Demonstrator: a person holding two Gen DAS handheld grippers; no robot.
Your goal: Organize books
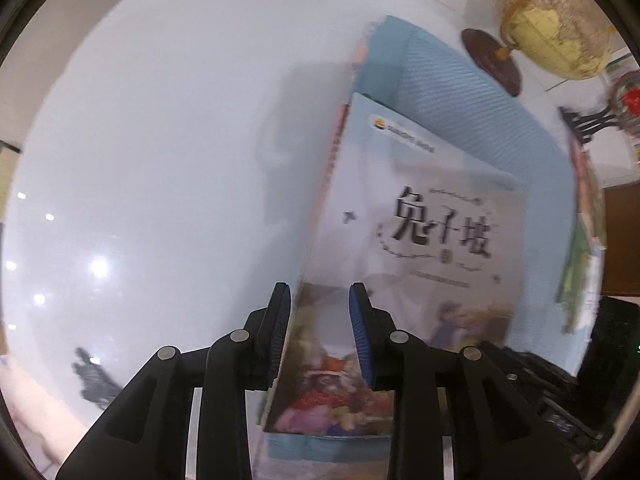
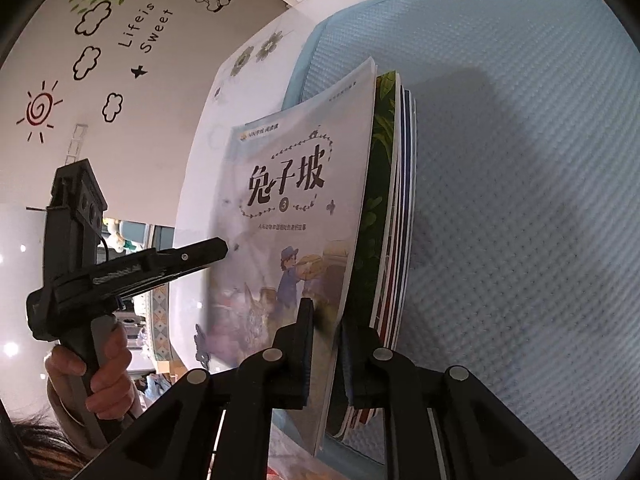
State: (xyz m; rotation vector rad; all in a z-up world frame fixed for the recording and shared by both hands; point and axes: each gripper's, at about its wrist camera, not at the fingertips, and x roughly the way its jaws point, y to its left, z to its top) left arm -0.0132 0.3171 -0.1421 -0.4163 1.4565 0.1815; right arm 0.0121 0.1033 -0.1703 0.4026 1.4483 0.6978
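Observation:
A white-covered book with black Chinese lettering stands on edge at the front of a row of several thin books on a light blue mat. My right gripper is shut on this book's near edge, one pad on the cover and one behind it. A hand holds my left gripper, whose tip is at the book's far edge. In the left wrist view the same book is blurred and leans right. The left gripper straddles the book edges, its pads slightly apart and not pressing.
The mat lies on a glossy white table. A globe on a dark wooden base stands just beyond the mat. A red ornament on a black stand is at the far right. A wall with decals rises behind the table.

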